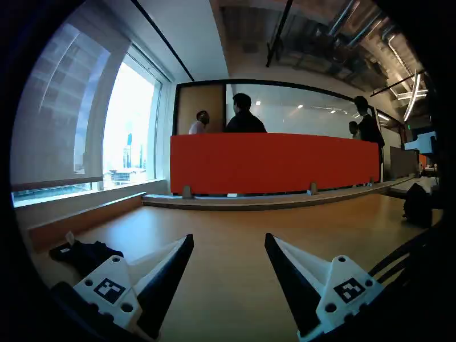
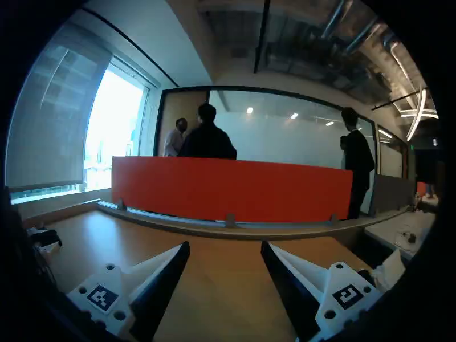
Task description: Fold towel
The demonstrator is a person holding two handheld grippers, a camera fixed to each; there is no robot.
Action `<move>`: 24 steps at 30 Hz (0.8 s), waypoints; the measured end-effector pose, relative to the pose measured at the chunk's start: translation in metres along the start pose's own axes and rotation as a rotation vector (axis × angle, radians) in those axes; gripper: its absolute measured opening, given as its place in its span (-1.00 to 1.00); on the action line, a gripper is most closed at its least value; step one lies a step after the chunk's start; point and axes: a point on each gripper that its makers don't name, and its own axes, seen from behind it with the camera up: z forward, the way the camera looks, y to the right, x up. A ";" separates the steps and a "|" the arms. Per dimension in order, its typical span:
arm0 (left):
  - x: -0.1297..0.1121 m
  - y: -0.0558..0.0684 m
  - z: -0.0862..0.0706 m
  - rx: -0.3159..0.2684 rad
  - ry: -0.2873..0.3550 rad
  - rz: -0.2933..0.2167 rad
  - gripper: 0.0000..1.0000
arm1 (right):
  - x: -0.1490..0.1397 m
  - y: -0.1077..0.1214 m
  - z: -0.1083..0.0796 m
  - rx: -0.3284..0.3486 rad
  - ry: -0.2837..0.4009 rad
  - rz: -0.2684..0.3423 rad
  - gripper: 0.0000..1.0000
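Left hand-held gripper [image 1: 228,238]: fingers spread, nothing between, over wooden surface [image 1: 228,296]. Right hand-held gripper [image 2: 225,245]: likewise spread, empty. Pale crumpled item [image 2: 392,271] at far right; cannot tell if towel. Orange partition [image 2: 239,191] beyond.

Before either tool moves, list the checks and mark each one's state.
1. Left tool open: ok.
2. Right tool open: ok.
3. Nothing held by either tool: ok.
4. Towel's place known: cannot tell; a white thing at the table edge, in the right gripper view, is too unclear to name.
5. People behind the orange divider, off the table: ok.
6. Black object beside the left tool, out of its path: cannot tell.
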 end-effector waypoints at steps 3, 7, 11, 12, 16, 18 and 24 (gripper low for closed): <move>0.000 0.000 0.001 0.000 0.000 0.000 0.85 | 0.001 0.008 -0.001 -0.013 0.015 -0.003 0.94; 0.000 0.001 0.001 0.000 0.000 0.000 0.85 | -0.002 0.021 -0.003 -0.031 0.025 -0.002 0.94; 0.000 0.001 0.002 0.000 0.000 0.000 0.85 | -0.011 0.032 -0.005 -0.044 0.024 0.009 0.94; 0.000 0.001 0.002 0.000 0.000 -0.001 0.85 | -0.013 0.035 -0.006 -0.047 0.024 0.012 0.94; 0.000 0.001 0.001 0.000 0.000 0.000 0.85 | -0.022 0.046 -0.007 -0.065 0.026 0.028 0.94; 0.000 0.001 0.001 0.000 0.000 0.000 0.85 | -0.027 0.051 -0.007 -0.073 0.026 0.037 0.94; 0.001 0.000 0.000 0.000 0.001 0.000 0.85 | -0.044 0.055 -0.008 -0.065 0.026 0.067 0.94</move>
